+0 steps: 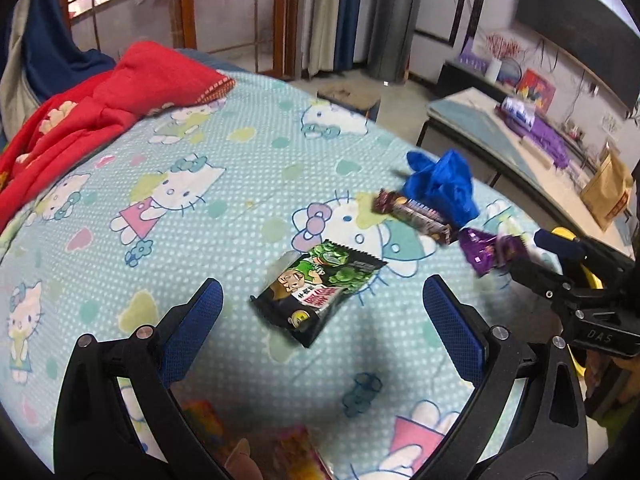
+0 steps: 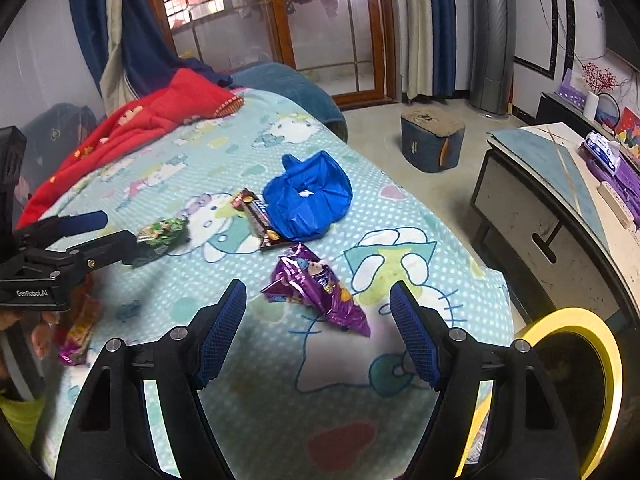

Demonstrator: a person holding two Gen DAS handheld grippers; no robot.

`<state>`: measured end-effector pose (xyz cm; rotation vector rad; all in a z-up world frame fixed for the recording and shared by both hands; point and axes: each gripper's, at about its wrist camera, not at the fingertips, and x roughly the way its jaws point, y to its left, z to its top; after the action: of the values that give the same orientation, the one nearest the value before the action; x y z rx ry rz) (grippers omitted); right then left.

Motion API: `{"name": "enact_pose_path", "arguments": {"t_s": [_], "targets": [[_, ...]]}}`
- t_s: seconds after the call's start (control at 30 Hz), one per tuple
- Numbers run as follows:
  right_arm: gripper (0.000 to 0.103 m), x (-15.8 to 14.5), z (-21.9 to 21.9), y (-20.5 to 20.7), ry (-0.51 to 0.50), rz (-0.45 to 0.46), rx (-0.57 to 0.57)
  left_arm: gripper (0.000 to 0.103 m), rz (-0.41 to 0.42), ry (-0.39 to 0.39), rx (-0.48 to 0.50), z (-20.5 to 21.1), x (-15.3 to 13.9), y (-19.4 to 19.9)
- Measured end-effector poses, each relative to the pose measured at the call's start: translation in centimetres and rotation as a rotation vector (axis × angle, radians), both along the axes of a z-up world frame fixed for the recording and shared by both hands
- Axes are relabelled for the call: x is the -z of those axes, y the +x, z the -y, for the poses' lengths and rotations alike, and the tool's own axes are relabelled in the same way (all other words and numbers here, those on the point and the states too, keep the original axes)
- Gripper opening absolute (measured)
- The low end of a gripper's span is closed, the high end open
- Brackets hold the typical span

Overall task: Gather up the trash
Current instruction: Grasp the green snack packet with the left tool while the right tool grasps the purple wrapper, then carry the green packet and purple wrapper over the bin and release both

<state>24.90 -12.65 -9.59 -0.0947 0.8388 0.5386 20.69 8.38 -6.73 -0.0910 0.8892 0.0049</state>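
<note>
Trash lies on a cartoon-cat bedsheet (image 1: 224,208). A green and black snack packet (image 1: 316,292) lies flat between the fingers of my left gripper (image 1: 322,280), which is open and does not touch it. A crumpled purple foil wrapper (image 2: 320,292) lies between the fingers of my right gripper (image 2: 318,285), also open and apart from it. Beyond them are a brown chocolate bar wrapper (image 2: 260,220) and a crumpled blue plastic bag (image 2: 308,196). Each gripper shows in the other's view: the right gripper (image 1: 532,254) and the left gripper (image 2: 116,227).
More colourful wrappers (image 2: 78,332) lie near the bed's front edge. A yellow-rimmed bin (image 2: 560,314) stands off the bed's right side. A red quilt (image 1: 100,108) is heaped at the far left. A low table (image 2: 560,184) and a stool (image 2: 432,140) stand on the floor.
</note>
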Motion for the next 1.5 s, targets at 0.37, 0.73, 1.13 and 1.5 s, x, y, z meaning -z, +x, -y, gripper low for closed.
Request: {"name": "enact_pose_path", "arguments": {"t_s": [0.37, 0.73, 1.13, 1.5], "targets": [[0.029, 2.2, -0.2, 0.6, 0.013, -0.054, -0.004, 0.073, -0.058, -0.033, 0.037, 0.2, 1.8, 1.6], [0.013, 2.0, 0.6, -3.0, 0.082, -0.086, -0.049, 0.044, -0.074, -0.004, 0.055, 1.0, 2.4, 1.6], [0.013, 1.6, -0.5, -6.4, 0.085, -0.087, -0.113, 0.012, -0.009, -0.054, 0.099, 2.8, 1.2, -0.8], [0.012, 0.1, 0.4, -7.0, 0.106, -0.063, -0.116, 0.011, 0.079, -0.152, 0.068, 2.6, -1.1, -4.1]]}}
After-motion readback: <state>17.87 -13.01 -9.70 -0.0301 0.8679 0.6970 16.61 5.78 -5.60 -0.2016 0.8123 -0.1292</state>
